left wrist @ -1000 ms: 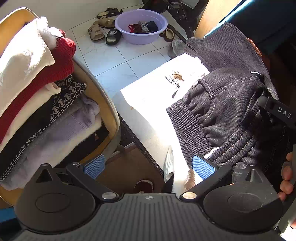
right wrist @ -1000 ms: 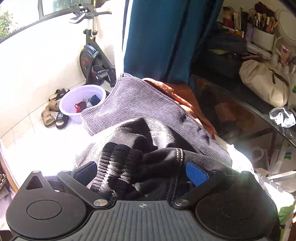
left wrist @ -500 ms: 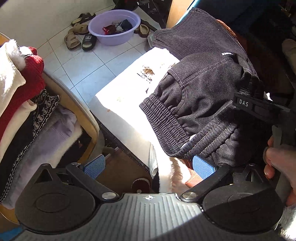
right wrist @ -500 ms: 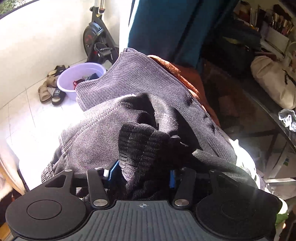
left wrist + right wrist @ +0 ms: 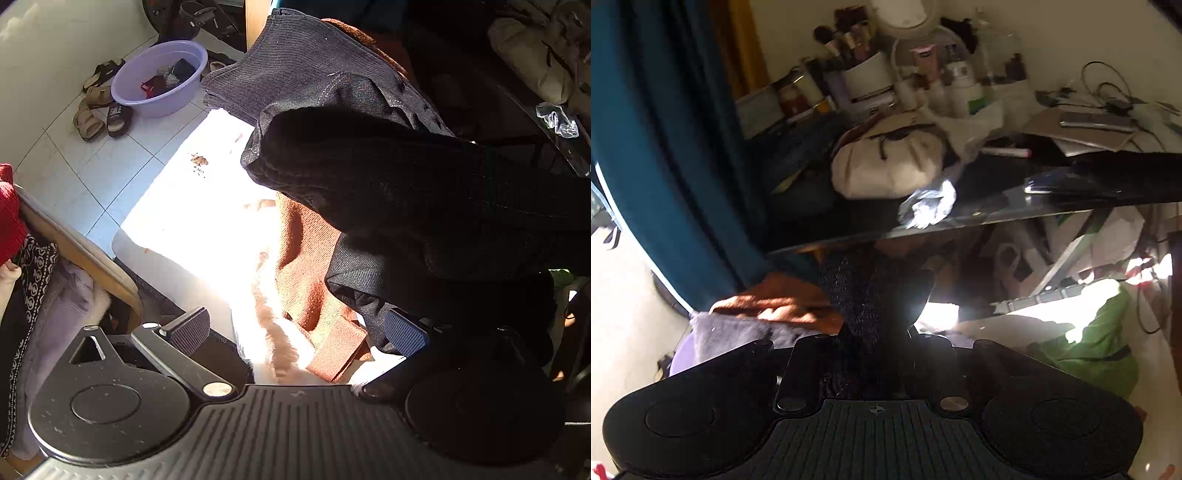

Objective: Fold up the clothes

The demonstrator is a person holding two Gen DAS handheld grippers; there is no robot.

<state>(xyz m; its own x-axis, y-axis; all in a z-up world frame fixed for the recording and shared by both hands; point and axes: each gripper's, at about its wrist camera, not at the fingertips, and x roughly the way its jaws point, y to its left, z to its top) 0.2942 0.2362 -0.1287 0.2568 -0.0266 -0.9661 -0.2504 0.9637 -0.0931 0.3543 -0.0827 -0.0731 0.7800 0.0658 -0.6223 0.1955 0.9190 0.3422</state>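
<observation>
In the left wrist view the dark ribbed trousers [image 5: 388,192] hang lifted across the right side, above a rust-brown garment [image 5: 306,258] and a grey corduroy piece [image 5: 295,62] on the sunlit white table [image 5: 192,199]. My left gripper [image 5: 295,332] is open and points down over the table edge; its right pad sits beside the hanging dark cloth without gripping it. In the right wrist view my right gripper [image 5: 866,354] has its jaws closing, with the dark trousers [image 5: 857,306] bunched between the narrow fingers.
A chair piled with folded clothes [image 5: 22,258] stands at the left. A purple basin [image 5: 159,77] and sandals [image 5: 99,114] lie on the tiled floor. A cluttered glass desk [image 5: 997,218], a white bag [image 5: 886,170], a teal curtain [image 5: 665,147] and a green bag [image 5: 1100,343] are near the right gripper.
The right gripper went from wide open to pinched on the trousers, then rose and swung toward the desk with them. The left gripper moved over the table and stayed open.
</observation>
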